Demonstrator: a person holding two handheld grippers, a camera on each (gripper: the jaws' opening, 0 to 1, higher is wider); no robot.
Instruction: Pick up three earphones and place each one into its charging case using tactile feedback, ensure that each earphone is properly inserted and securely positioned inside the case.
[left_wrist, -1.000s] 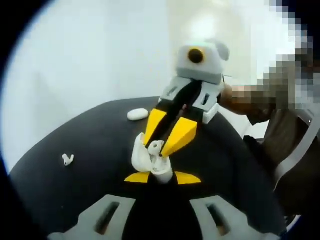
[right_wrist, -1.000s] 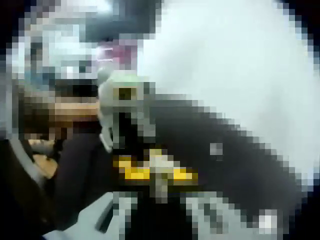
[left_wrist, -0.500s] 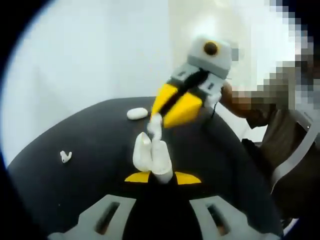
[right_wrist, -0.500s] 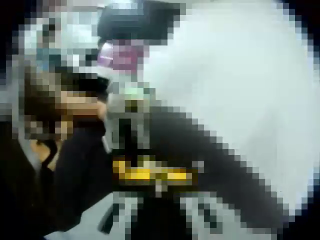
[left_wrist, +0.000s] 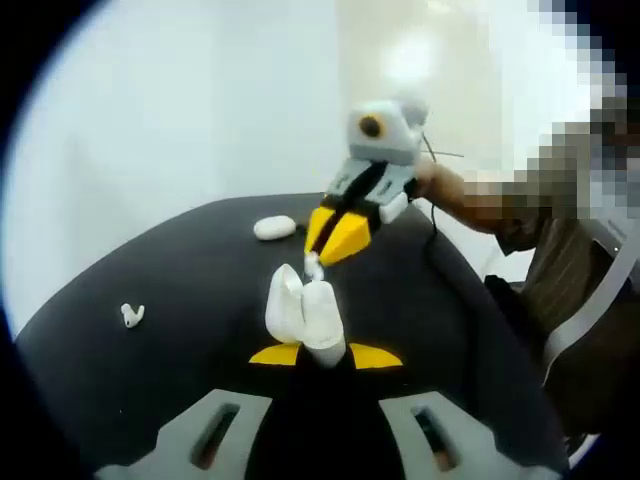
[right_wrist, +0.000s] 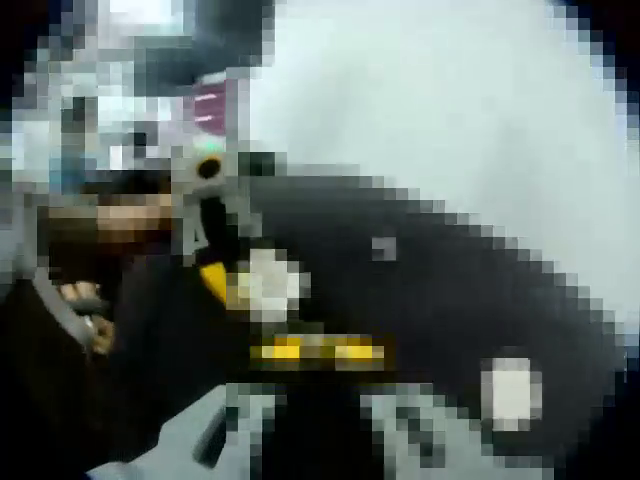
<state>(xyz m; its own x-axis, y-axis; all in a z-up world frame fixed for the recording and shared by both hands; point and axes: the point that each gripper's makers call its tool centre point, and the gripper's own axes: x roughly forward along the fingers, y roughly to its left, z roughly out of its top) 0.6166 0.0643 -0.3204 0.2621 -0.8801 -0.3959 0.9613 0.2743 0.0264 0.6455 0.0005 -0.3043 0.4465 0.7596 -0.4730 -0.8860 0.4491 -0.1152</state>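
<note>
In the left gripper view my left gripper (left_wrist: 325, 355) is shut on an open white charging case (left_wrist: 305, 312) that stands upright between its yellow jaws. From the upper right my right gripper (left_wrist: 318, 258) reaches in, its yellow jaws pinched on a small white earphone (left_wrist: 313, 266) just above the case's rim. The table holds a loose earphone (left_wrist: 132, 316) at the left and a closed white case (left_wrist: 274, 228) at the back. The right gripper view is coarse mosaic: my right gripper (right_wrist: 320, 350) shows as yellow tips, with the held case (right_wrist: 268, 283) a white blob beyond them.
The round black table (left_wrist: 150, 270) ends against a white wall behind. A person's hand and sleeve (left_wrist: 560, 260) fill the right side. In the right gripper view a white blob (right_wrist: 510, 392) lies on the table at the lower right.
The right gripper, which had the earphone at the case's mouth, lifted it up and back. It now holds it slightly above the case rim. The left gripper and case stayed still.
</note>
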